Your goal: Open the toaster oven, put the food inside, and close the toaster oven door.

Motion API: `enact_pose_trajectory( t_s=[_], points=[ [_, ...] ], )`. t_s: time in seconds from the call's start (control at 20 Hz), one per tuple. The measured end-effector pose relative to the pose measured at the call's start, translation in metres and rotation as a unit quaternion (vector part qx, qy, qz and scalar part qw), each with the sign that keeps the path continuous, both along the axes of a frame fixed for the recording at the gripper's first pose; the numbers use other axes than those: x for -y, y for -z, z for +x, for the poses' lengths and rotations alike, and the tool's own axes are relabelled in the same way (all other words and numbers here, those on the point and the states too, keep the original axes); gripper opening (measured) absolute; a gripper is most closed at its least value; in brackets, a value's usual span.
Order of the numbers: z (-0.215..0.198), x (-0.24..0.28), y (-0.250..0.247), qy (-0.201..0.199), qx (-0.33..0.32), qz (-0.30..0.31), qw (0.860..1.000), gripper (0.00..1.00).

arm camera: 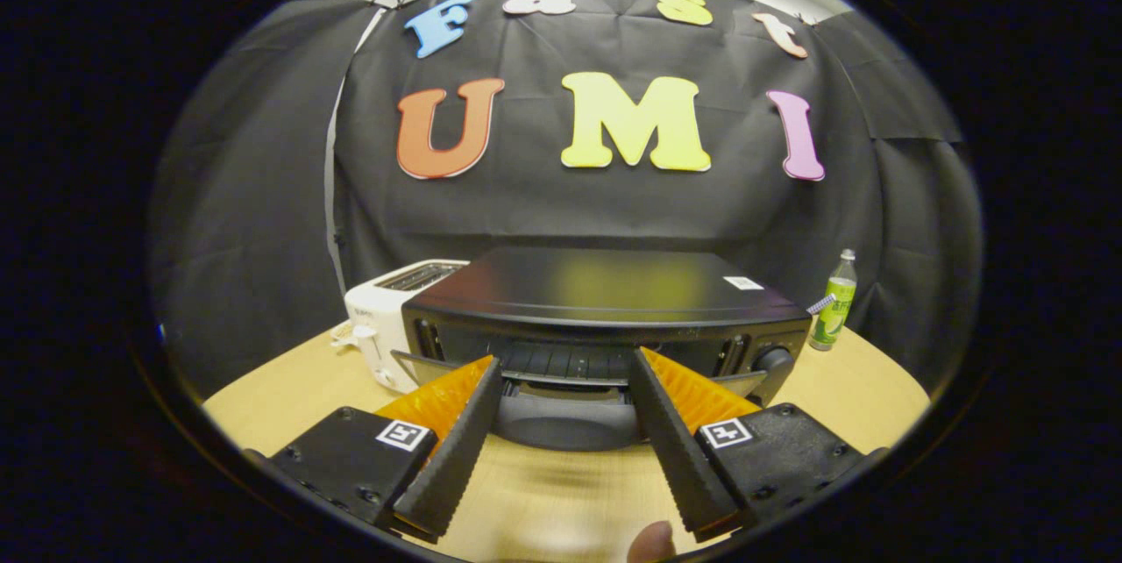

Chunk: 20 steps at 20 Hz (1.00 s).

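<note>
A black toaster oven (605,291) stands on the wooden table (289,388) just ahead of me. Its door (736,382) hangs down toward me, and the rack slots (561,359) inside show above it. The door's dark handle (565,424) lies between my two fingers without either one pressing on it. My gripper (565,359) is open, its fingers spread wide with the tips up at the oven's mouth. There is nothing held between them.
A white slot toaster (386,317) sits against the oven's left side. A green bottle (833,304) stands to the oven's right, near the cloth wall. A person's fingertip (653,543) shows under the gripper. Bare tabletop lies to both sides.
</note>
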State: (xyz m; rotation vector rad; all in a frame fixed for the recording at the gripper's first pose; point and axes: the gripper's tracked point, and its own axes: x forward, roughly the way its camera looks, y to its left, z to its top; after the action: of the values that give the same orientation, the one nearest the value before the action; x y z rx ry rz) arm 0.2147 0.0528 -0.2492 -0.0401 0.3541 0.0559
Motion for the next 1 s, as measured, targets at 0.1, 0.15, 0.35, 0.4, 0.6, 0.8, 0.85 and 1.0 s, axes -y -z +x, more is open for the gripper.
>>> enact_pose_trajectory(
  t_s=[0.1, 0.15, 0.35, 0.4, 0.6, 0.8, 0.85, 1.0],
  points=[
    [-0.018, 0.0, 0.011, 0.0, -0.026, 0.007, 1.0, 0.97],
    [-0.029, -0.001, 0.015, -0.002, -0.033, 0.015, 0.999, 0.97],
    [-0.051, -0.001, 0.034, 0.001, -0.058, 0.011, 0.998, 0.96],
    [-0.055, -0.001, 0.04, 0.002, -0.07, 0.013, 0.997, 0.97],
    [-0.067, 0.004, 0.067, 0.007, -0.128, 0.053, 0.99, 0.96],
    [-0.073, 0.005, 0.049, 0.007, -0.11, 0.066, 0.992, 0.98],
    [-0.078, 0.0, 0.041, -0.001, -0.1, 0.064, 0.993, 0.99],
    [-0.102, -0.007, 0.021, -0.007, -0.077, 0.043, 0.996, 1.0]
  ],
)
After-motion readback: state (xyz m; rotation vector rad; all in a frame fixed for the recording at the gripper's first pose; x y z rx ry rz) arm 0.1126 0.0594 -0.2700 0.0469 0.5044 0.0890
